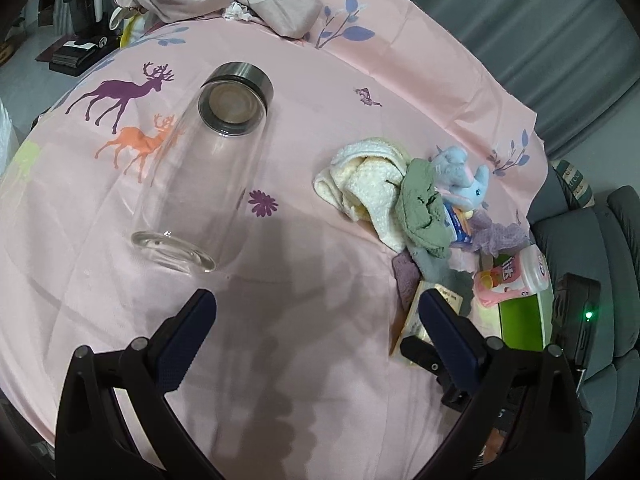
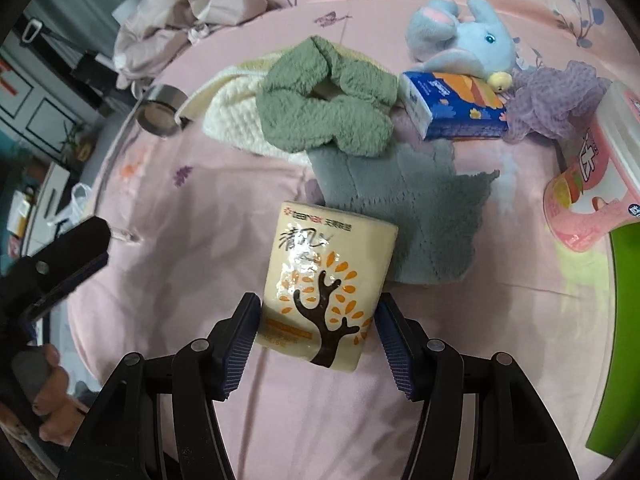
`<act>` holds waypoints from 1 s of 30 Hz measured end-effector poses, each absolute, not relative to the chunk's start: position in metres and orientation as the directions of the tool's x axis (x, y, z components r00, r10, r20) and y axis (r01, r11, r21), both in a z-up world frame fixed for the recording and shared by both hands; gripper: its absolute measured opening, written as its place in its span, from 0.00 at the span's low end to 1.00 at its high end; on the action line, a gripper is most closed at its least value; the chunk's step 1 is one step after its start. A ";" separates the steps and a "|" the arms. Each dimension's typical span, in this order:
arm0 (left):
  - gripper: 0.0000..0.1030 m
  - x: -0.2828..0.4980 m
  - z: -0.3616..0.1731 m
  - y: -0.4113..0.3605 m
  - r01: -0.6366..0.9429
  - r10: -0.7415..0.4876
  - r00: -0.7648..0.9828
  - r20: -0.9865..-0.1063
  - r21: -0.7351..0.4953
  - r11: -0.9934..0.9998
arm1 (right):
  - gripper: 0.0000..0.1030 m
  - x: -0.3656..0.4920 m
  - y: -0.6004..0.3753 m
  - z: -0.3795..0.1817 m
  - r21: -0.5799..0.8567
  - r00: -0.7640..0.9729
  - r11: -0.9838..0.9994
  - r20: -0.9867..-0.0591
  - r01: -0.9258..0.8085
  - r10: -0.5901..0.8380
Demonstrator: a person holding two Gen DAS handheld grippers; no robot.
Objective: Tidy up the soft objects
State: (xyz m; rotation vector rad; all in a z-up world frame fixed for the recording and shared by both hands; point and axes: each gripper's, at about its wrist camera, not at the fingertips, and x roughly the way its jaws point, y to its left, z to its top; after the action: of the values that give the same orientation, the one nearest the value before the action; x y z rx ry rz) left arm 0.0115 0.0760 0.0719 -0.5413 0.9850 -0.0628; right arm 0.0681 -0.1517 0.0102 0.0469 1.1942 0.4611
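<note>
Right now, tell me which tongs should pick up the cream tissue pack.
Right. The right tongs already straddle the cream tissue pack, fingers at both sides. The left tongs hang open over bare cloth.

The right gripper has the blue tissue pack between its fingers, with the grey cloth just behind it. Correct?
Not quite. In the right wrist view the right gripper brackets the cream tissue pack; the blue tissue pack lies farther back. The grey cloth is just behind the cream one.

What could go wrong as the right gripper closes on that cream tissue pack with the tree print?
The right gripper straddles only the near end of the cream tree-print tissue pack, so the soft pack may sag or slip out. Its far corner overlaps the grey fleece cloth, which might drag along. The clear glass bottle lying on its side could roll if nudged.
</note>
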 end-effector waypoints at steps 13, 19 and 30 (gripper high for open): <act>0.97 0.012 0.076 0.067 -0.143 -0.347 0.555 -0.756 -0.498 0.856 | 0.78 0.075 -0.171 0.022 0.319 0.322 0.903 -0.856 -0.288 0.405; 0.97 0.011 0.073 0.059 -0.136 -0.333 0.542 -0.772 -0.472 0.871 | 0.78 0.076 -0.187 0.031 0.362 0.360 0.904 -0.832 -0.226 0.423; 0.94 0.010 0.065 0.017 -0.051 -0.312 0.511 -0.801 -0.391 0.919 | 0.75 0.071 -0.198 0.042 0.465 0.394 0.857 -0.762 -0.222 0.515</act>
State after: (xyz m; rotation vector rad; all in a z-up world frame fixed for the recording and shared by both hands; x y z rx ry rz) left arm 0.0101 0.0173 0.0647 -0.3920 1.0290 -0.1616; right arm 0.0711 -0.1984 0.0418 0.3097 1.0700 0.4767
